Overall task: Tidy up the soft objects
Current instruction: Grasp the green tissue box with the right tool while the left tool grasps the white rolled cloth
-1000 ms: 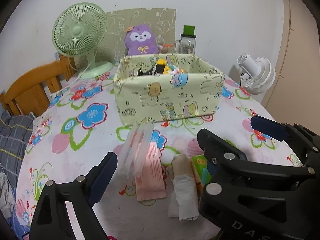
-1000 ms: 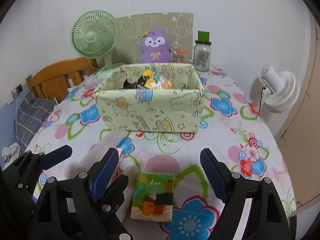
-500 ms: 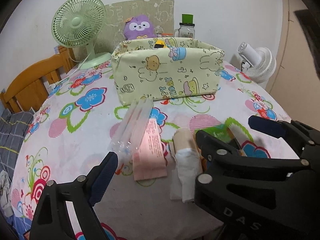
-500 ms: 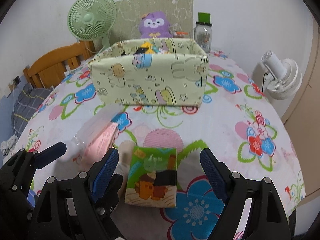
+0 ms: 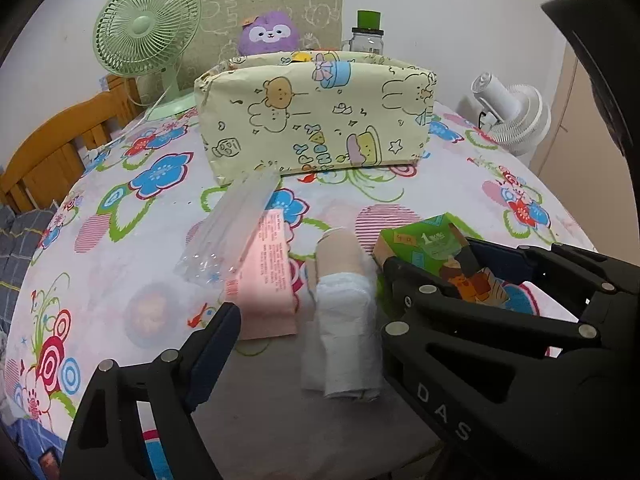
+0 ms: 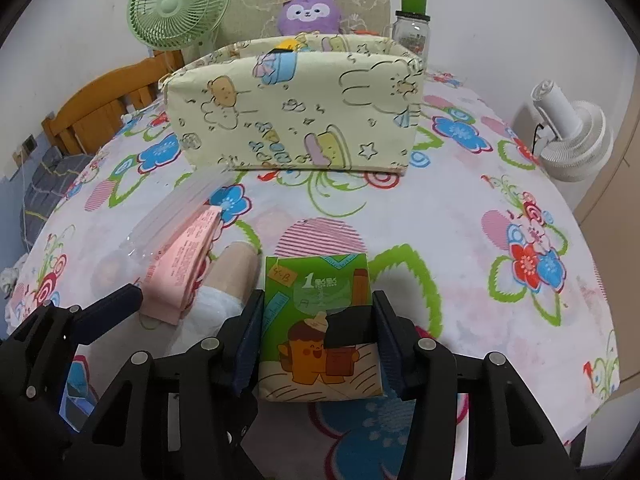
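My right tool [image 6: 316, 342] clamps the green tissue pack [image 6: 318, 320] on the counter [image 6: 460, 216].
Its jaws have just been closing and now press both sides; my left tool [image 5: 308, 328] stands wide around the white roll [image 5: 346, 312], before the fabric box [image 6: 292, 110].

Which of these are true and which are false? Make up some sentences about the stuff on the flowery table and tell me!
1. The right gripper has closed its jaws around the green tissue pack. True.
2. The left gripper is squeezing the pink packet. False: its jaws stand open, holding nothing.
3. The purple plush toy sits behind the yellow fabric box. True.
4. The green fan lies tipped over. False: it stands upright.
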Available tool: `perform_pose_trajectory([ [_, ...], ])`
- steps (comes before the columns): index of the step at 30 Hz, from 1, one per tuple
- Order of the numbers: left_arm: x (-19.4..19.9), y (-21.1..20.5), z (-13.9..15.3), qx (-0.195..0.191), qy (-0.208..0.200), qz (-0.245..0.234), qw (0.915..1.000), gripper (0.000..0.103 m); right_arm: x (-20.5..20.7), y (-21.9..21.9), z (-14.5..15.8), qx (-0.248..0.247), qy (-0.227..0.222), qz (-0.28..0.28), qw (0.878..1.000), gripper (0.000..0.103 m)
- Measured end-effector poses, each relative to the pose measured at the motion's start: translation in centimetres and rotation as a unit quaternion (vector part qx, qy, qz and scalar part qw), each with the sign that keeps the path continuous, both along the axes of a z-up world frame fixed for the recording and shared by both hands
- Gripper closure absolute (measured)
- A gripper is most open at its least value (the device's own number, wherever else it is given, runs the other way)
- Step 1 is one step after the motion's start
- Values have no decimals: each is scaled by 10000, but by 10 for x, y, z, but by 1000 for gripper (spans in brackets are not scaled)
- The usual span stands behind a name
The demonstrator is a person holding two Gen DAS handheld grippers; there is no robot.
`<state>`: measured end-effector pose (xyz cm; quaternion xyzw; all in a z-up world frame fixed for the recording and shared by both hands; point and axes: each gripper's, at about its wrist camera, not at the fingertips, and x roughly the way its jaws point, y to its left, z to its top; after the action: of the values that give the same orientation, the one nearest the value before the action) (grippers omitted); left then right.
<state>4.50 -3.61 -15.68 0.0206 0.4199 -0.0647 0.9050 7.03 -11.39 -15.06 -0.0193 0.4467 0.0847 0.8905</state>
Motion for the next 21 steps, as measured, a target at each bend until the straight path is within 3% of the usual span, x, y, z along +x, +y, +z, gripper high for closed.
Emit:
perform_pose_trajectory([
  [1, 1, -2, 0, -3, -18, 10, 10000, 17, 0, -2, 1, 10, -18, -20, 10000, 48],
  [3, 2, -5, 0, 63, -52, 81, 9999, 30, 1, -6, 2, 5, -51, -72, 10000, 48],
  [7, 5, -8, 0, 145, -126, 227, 9996, 34, 3, -12, 2, -5, -37, -132, 9999, 48],
  [11, 6, -14, -1, 287, -166, 242, 9992, 46, 6, -19, 1, 48, -5, -178, 9998, 48],
  [12, 6, -15, -1, 274, -171, 222, 9992, 54, 6, -19, 2, 49, -6, -180, 9998, 48],
  [16, 9, -15, -1, 182, -167, 318, 9992, 59, 7, -22, 1, 104, 7, -200, 9997, 48],
  [19, 9, -16, -2, 94, -137, 310, 9994, 73, 7, -23, 1, 97, 6, -187, 9998, 48],
  [21, 11, -13, -3, -129, 7, 277, 9995, 76, 8, -23, 0, 143, 27, -181, 9997, 48],
])
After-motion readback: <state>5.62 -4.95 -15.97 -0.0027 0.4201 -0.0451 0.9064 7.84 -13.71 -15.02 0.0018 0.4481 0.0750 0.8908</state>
